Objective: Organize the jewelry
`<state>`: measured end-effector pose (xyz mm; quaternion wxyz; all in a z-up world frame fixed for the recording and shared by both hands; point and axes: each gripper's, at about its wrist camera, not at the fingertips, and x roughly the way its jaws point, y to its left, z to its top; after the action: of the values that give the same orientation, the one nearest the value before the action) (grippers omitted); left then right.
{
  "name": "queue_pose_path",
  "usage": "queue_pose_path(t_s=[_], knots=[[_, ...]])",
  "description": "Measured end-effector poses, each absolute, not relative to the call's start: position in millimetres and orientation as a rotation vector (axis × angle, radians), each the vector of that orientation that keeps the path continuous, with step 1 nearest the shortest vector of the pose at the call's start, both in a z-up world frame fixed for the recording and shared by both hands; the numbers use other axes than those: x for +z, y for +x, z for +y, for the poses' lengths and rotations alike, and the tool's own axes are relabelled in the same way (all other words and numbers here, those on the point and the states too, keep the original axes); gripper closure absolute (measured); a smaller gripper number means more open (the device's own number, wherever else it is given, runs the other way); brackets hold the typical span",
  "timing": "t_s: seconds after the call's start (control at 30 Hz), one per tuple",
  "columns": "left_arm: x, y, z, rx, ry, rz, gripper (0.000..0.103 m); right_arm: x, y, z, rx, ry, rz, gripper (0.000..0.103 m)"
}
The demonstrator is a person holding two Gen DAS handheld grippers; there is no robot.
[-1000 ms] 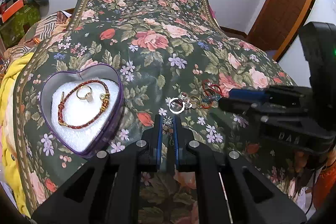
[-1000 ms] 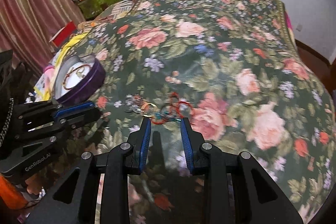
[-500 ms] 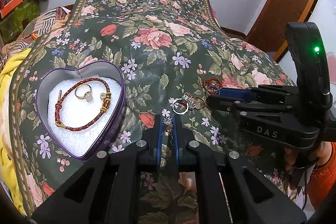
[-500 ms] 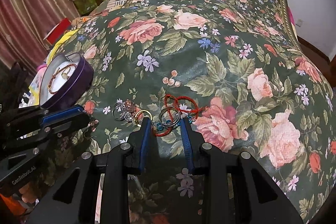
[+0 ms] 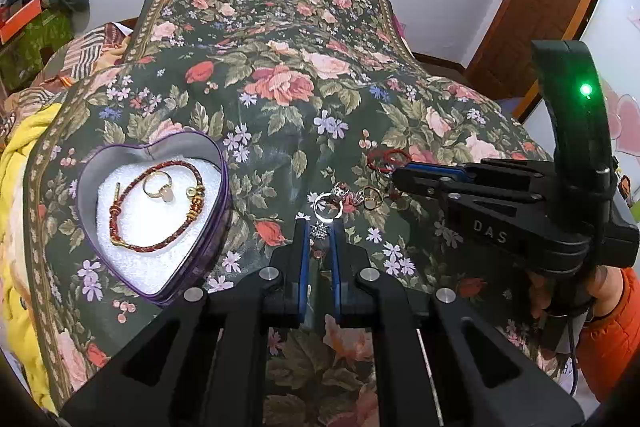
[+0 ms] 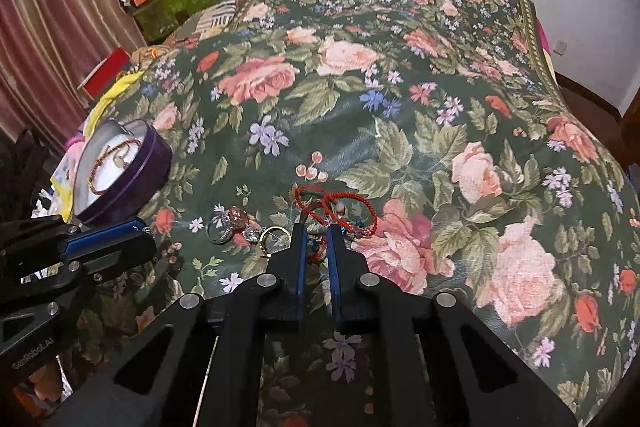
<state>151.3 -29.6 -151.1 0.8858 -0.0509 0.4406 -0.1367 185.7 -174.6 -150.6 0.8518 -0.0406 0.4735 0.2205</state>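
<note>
Left gripper (image 5: 319, 231) sits low on the floral cloth (image 5: 280, 99), jaws pinched narrowly around a small snowflake charm (image 5: 319, 230). A silver ring (image 5: 328, 207) lies just ahead. Right gripper (image 6: 317, 229) closes on the red cord bracelet (image 6: 340, 205), fingers nearly together. The gold ring (image 6: 274, 237) rests beside it. The heart tin (image 5: 224, 163) at left holds a braided bracelet (image 5: 156, 219).

likely a bedroom: floral bedspread (image 6: 400, 87), curtains (image 6: 52, 27).
</note>
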Motion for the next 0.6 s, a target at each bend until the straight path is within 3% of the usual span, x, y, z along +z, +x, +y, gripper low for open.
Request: queue_pose_path(t_s=[0.6], knots=[[-132,145,-24,-0.284,-0.106,0.871,0.095,-154,188,-174,0.455,-0.115,1.056,0.087]])
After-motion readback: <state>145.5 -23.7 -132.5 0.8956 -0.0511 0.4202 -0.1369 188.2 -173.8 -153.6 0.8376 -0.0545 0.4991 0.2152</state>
